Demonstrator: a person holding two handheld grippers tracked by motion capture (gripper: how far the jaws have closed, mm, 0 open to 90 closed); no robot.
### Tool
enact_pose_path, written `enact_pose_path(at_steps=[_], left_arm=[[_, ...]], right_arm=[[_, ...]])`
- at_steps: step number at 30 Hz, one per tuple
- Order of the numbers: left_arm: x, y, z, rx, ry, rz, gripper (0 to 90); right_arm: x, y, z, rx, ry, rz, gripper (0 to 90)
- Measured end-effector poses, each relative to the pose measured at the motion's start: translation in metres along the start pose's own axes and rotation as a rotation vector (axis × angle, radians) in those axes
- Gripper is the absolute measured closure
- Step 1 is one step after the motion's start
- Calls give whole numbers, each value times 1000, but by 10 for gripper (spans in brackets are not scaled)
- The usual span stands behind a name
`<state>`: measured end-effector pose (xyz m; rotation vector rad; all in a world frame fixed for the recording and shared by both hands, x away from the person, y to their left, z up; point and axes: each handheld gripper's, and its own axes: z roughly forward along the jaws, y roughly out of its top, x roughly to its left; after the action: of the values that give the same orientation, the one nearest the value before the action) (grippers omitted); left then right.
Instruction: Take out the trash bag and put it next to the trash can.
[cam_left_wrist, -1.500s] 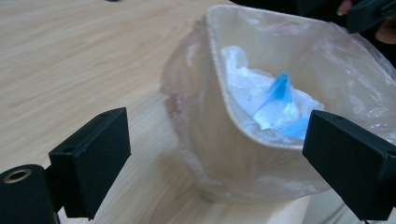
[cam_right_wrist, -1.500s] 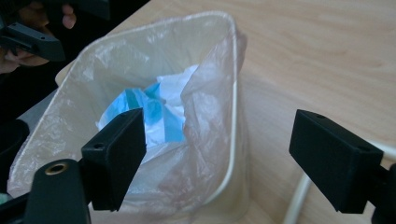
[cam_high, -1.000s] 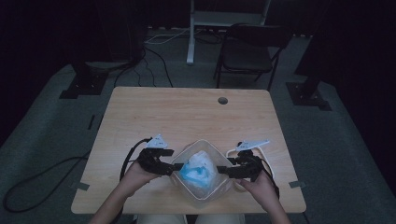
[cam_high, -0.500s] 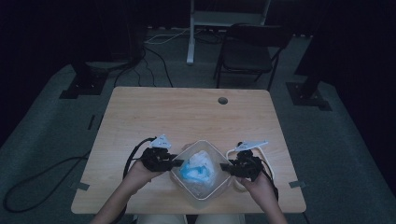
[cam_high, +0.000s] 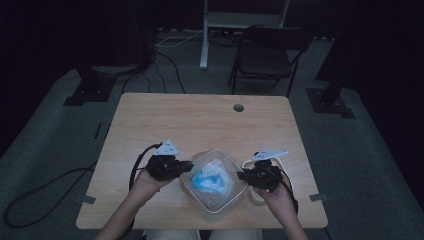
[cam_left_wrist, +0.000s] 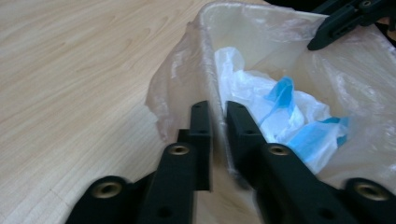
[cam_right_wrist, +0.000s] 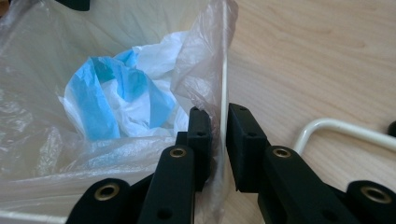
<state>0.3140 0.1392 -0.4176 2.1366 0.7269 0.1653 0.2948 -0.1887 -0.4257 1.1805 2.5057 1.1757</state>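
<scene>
Since a second ago little moves: the left tool (cam_left_wrist: 218, 128) and right tool (cam_right_wrist: 218, 133) each stay clenched on opposite rims of the lined bin (cam_high: 187, 182), ready to lift it.

surface: wooden tabletop (cam_high: 200, 125) | on it: clear bin (cam_high: 214, 204) at near edge, middle; white cable (cam_high: 248, 165) near right edge | hole (cam_high: 238, 107) near far edge
</scene>
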Motion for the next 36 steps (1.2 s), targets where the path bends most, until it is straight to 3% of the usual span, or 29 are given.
enact_pose_path(at_steps=[4, 7, 12, 17, 24, 27, 30, 32, 36], left_arm=[[-2, 3, -3, -7, 21, 16, 833], [-3, 4, -5, -23, 21, 14, 833], [-6, 6, -10, -47, 19, 27, 833], [-9, 10, -14, -74, -1, 30, 862], [-21, 22, -25, -129, -25, 66, 861], [-25, 26, -32, -164, -62, 73, 861], [-30, 28, -33, -194, -130, 84, 895], [-33, 28, -26, -187, -175, 77, 895], [-39, 26, -13, -148, -198, 100, 896]], right_arm=[[1, 3, -4, -21, -11, -4, 817], [3, 6, -7, -27, -42, -21, 840], [4, 7, -9, -38, -56, -30, 839], [1, 13, -21, -103, -47, -18, 862], [10, 30, -32, -138, -17, -70, 876], [16, 39, -40, -174, 20, -100, 879], [24, 43, -46, -220, 103, -116, 882], [33, 41, -37, -216, 164, -132, 882], [49, 32, -5, -142, 237, -159, 882]])
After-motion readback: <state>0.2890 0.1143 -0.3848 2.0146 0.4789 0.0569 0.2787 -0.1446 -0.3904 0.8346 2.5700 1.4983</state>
